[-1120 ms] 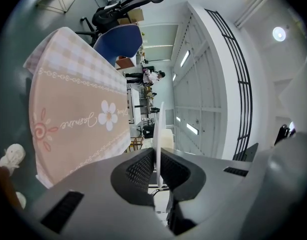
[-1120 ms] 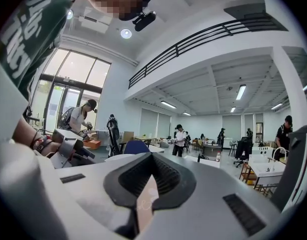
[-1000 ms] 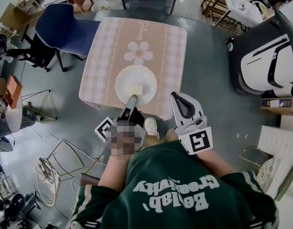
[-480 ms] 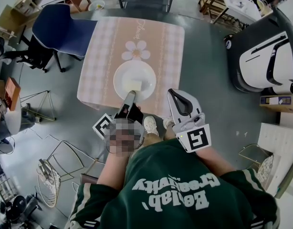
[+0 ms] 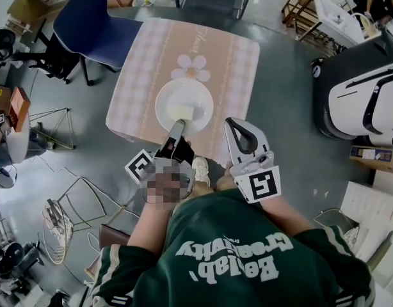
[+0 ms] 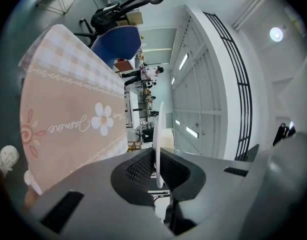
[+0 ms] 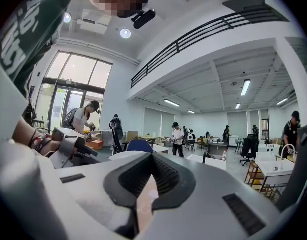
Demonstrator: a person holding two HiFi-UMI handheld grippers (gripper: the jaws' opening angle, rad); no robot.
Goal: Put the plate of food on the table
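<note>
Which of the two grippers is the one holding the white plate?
The left gripper, clamped on the rim of the plate; the right gripper holds nothing.

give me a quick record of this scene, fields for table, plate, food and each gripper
table: square table covered by a pink checked tablecloth with a white flower print
plate: round white plate over the tablecloth's near half; whether it rests on it cannot be told
food: pale yellow block on the plate's near side
left hand: left gripper, fingers clamped on the plate's near rim
right hand: right gripper, fingers together, holding nothing, beside the plate
</note>
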